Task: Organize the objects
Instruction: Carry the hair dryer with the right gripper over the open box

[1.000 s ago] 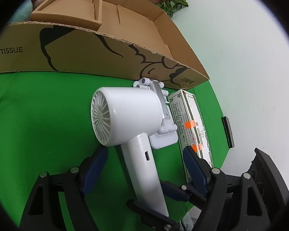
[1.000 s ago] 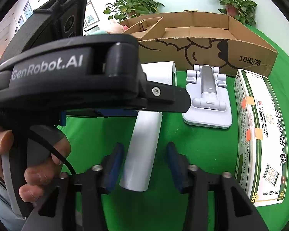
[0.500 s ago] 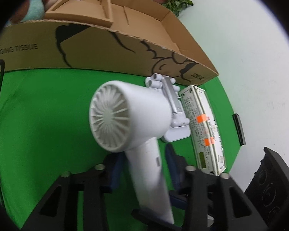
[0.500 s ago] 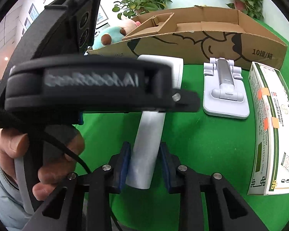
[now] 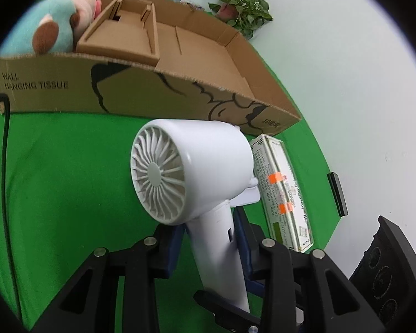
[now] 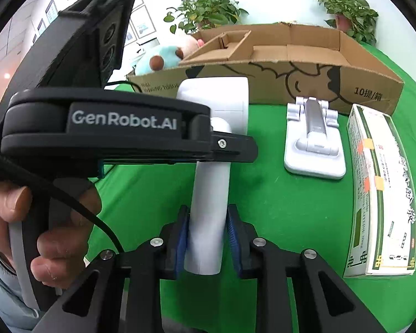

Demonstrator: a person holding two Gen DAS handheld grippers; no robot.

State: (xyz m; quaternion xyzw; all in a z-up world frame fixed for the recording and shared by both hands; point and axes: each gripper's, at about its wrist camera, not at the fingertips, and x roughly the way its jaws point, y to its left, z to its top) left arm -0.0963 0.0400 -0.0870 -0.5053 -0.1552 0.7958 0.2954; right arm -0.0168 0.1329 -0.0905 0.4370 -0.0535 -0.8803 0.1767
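While the white hair dryer [image 5: 197, 172] is kept clear of the green cloth [image 5: 55, 180], its handle is pinched at two heights: the left gripper [image 5: 208, 241] is clamped on the upper handle just under the barrel, and the right gripper [image 6: 206, 236] is clamped on the lower end near the butt. The left jaws have just been closing and now rest against the handle; the right jaws have also just been closing, blue pads [image 6: 181, 238] pressed on both sides of the handle. The intake grille is turned toward the left camera. Beyond the left gripper the open cardboard box [image 5: 180, 94] is seen, with a plush toy [image 5: 58, 27] behind its far left corner. Ahead and right of the right gripper a white folding stand [image 6: 313, 138] lies flat, and further right a green-and-white carton [image 6: 380, 194]. The left gripper's body is held by a hand [image 6: 41, 222] at the left of the right view.
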